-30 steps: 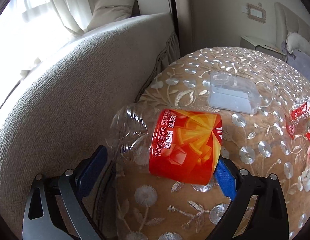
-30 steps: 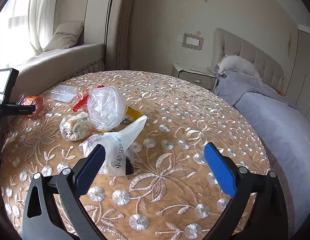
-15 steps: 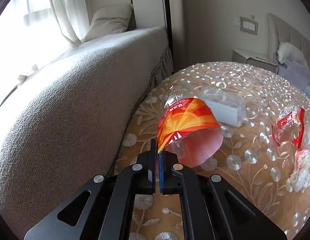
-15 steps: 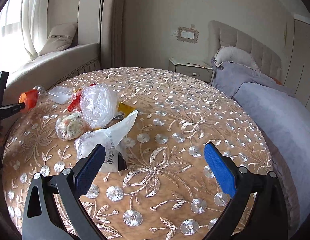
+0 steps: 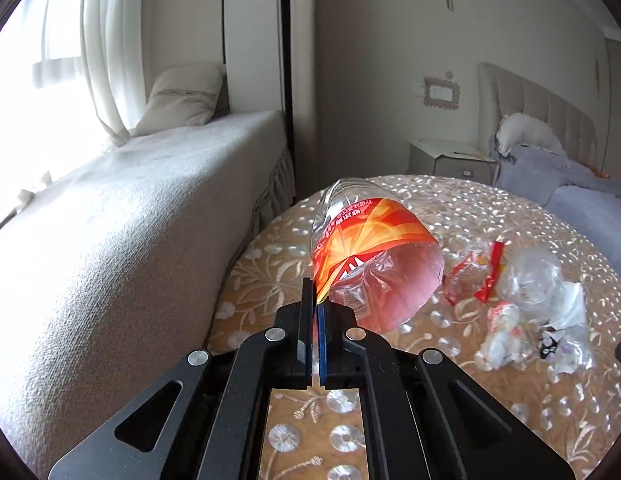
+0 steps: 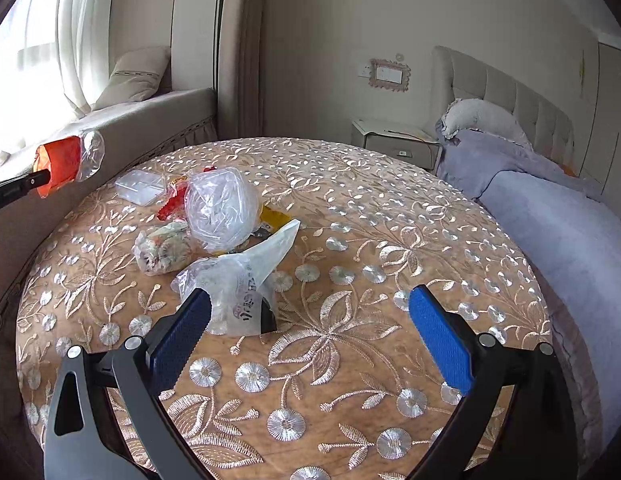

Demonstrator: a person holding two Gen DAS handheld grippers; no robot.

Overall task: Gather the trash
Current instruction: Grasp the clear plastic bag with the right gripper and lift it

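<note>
My left gripper (image 5: pixel 314 300) is shut on the cut edge of a clear plastic bottle piece with a red-orange label (image 5: pixel 370 248) and holds it up above the table's left edge. The bottle piece also shows in the right wrist view (image 6: pixel 66 162), lifted at the far left. My right gripper (image 6: pixel 310 320) is open and empty over the round embroidered table (image 6: pixel 350 360). Just ahead of its left finger lies a white plastic bag (image 6: pixel 242 284). Behind it lie a crumpled clear bag (image 6: pixel 222 208), a snack wrapper bundle (image 6: pixel 162 248), a red wrapper (image 6: pixel 172 204) and a clear plastic box (image 6: pixel 140 188).
A grey upholstered window seat (image 5: pixel 110 220) with a cushion runs along the table's left side. A bed with a purple blanket (image 6: pixel 550 220) stands at the right. A nightstand (image 6: pixel 394 140) stands beyond the table by the wall.
My left gripper closed on the bottle piece's edge and lifted it off the table, tipping it upright. The right gripper has drifted slightly closer to the white bag.
</note>
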